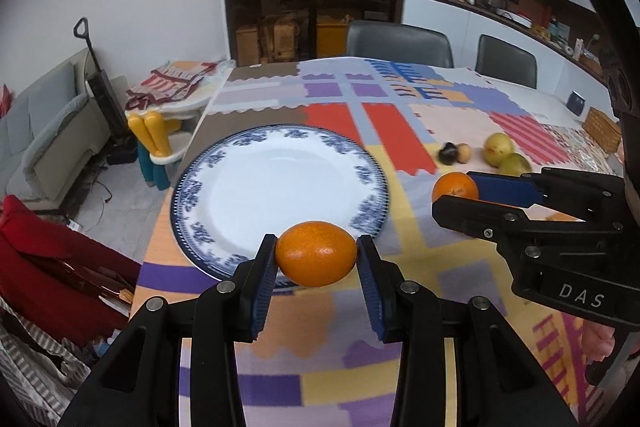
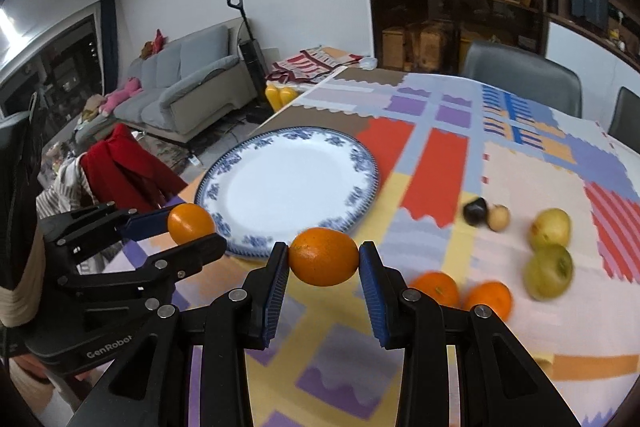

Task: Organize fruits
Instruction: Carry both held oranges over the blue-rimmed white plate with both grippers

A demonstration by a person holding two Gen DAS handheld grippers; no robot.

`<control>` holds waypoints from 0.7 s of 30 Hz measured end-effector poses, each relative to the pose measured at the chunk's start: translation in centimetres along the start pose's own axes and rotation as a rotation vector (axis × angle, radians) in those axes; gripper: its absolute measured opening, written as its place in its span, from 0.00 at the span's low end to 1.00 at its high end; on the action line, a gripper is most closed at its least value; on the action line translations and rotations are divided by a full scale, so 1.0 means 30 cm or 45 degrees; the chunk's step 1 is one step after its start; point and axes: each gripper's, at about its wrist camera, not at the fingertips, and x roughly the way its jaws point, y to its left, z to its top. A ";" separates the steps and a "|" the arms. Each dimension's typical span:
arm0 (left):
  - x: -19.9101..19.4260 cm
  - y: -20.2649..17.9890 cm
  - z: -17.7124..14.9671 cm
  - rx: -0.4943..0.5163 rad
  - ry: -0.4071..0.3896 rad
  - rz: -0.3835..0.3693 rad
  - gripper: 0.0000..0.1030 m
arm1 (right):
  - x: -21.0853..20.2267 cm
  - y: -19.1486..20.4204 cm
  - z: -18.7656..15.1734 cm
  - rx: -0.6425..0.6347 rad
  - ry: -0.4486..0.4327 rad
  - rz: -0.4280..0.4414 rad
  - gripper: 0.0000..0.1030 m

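Worktop (image 1: 460,115): under a patchwork cloth. Blue-rimmed plate (image 1: 280,187): bare, near its left edge. My left hand-held gripper (image 1: 316,259): pinching an orange (image 1: 316,253) at the plate's near rim. My right hand-held gripper (image 2: 324,259): pinching a second orange (image 2: 324,257) beside the plate. Two green apples (image 2: 549,249), two loose oranges (image 2: 460,293): on the cloth, right.

Four oranges (image 2: 323,256), two green fruits (image 2: 549,227), one plate (image 2: 288,183)

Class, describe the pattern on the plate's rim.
The plate has a white centre and a blue floral rim with a dark blue edge, clearest in the left wrist view.
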 end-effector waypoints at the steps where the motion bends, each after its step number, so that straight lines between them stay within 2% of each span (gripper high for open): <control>1: 0.010 0.016 0.004 -0.010 0.007 -0.001 0.38 | 0.021 0.005 0.014 0.000 0.011 0.010 0.36; 10: 0.132 0.128 0.037 -0.023 0.069 0.030 0.38 | 0.215 0.032 0.089 -0.024 0.118 0.049 0.36; 21: 0.260 0.185 0.052 0.000 0.164 0.076 0.38 | 0.356 0.037 0.114 -0.081 0.199 0.001 0.36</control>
